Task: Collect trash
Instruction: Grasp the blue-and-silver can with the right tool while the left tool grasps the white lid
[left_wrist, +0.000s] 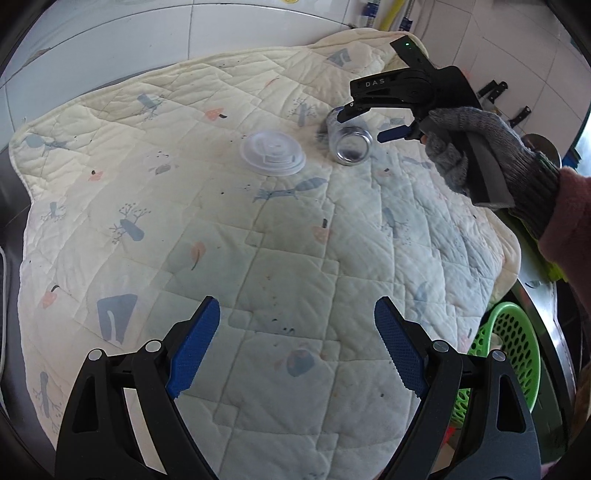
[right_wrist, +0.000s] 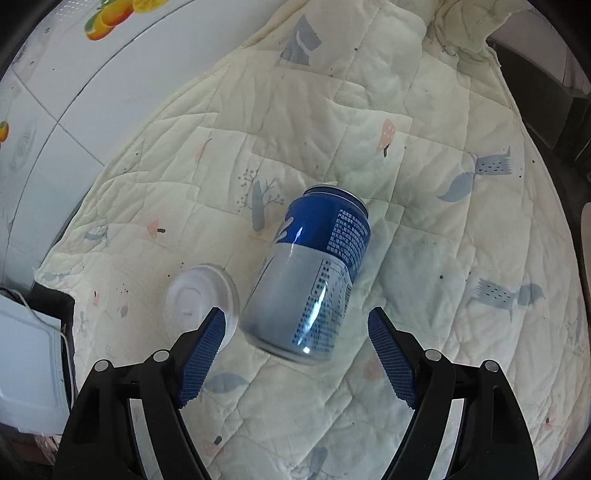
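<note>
the blue-and-silver can lies on its side on the quilt, a white plastic lid just beside it. the right hand-held gripper hovers over the can, jaws apart, not touching. the left hand-held gripper stands wide open, well away from the can.
</note>
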